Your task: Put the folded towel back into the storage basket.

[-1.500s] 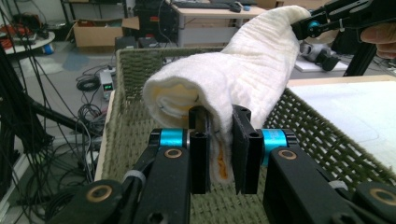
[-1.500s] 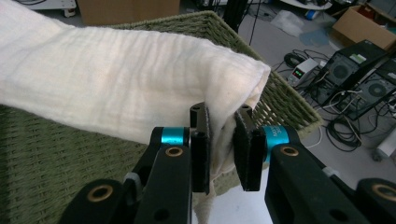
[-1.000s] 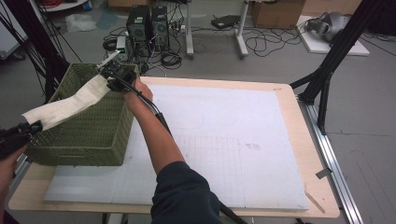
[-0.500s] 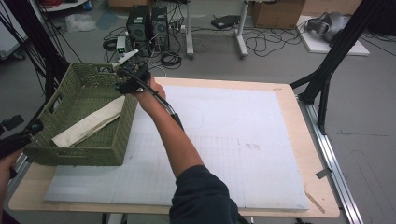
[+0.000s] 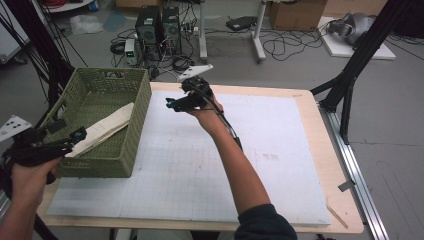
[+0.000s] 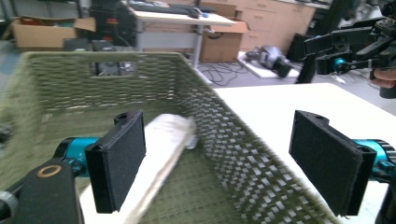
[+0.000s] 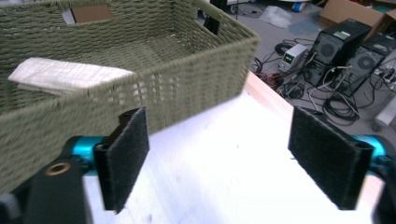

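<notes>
Folded cream cloth lies slantwise inside green woven basket at tabletop's left edge; left gripper and right gripper jaws have just been opening, empty, cloth released

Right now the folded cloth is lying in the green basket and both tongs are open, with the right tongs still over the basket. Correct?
Not quite. The folded cloth does lie in the green basket, and both tongs are open and empty. But the right tongs are over the white mat, beside the basket, not over it. The high view shows this; the left tongs are at the basket's near end.
</notes>
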Action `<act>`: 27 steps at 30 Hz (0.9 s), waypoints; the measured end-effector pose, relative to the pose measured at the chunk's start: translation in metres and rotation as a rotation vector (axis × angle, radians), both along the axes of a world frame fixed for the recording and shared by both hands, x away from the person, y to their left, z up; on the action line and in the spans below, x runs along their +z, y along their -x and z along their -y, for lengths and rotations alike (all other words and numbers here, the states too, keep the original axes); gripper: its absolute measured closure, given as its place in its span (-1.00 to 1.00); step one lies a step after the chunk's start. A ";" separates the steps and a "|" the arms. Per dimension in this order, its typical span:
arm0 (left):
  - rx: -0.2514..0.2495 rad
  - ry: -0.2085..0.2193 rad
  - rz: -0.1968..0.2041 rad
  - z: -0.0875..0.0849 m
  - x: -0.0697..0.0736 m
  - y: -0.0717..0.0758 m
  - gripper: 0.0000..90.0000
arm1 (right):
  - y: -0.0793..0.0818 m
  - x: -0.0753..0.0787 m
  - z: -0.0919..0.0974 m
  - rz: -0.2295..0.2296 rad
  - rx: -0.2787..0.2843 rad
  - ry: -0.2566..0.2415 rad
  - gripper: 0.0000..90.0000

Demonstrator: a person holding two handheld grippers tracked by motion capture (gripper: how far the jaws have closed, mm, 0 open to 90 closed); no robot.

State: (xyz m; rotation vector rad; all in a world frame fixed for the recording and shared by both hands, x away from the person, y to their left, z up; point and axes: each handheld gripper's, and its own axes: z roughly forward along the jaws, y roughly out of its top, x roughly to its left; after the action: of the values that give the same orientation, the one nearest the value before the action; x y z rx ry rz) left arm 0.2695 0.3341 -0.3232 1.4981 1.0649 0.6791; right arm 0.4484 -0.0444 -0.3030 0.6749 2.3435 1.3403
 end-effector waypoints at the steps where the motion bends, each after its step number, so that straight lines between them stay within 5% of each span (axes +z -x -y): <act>1: -0.023 -0.007 0.005 0.006 0.000 -0.002 -0.56 | 0.003 -0.001 0.009 0.002 -0.012 -0.004 -0.66; 13: -0.202 -0.024 0.089 0.076 0.000 -0.019 -0.54 | 0.042 -0.010 0.103 0.011 -0.103 -0.016 -0.74; 27: -0.361 -0.039 0.066 0.152 -0.015 -0.034 -0.54 | 0.099 -0.035 0.195 0.024 -0.224 0.003 -0.74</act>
State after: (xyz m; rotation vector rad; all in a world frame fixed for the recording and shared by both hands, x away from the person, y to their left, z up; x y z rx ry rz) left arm 0.3033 0.1820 -0.3385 1.6368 0.7086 0.4923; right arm 0.3490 -0.2391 -0.3379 0.8856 2.1761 1.2381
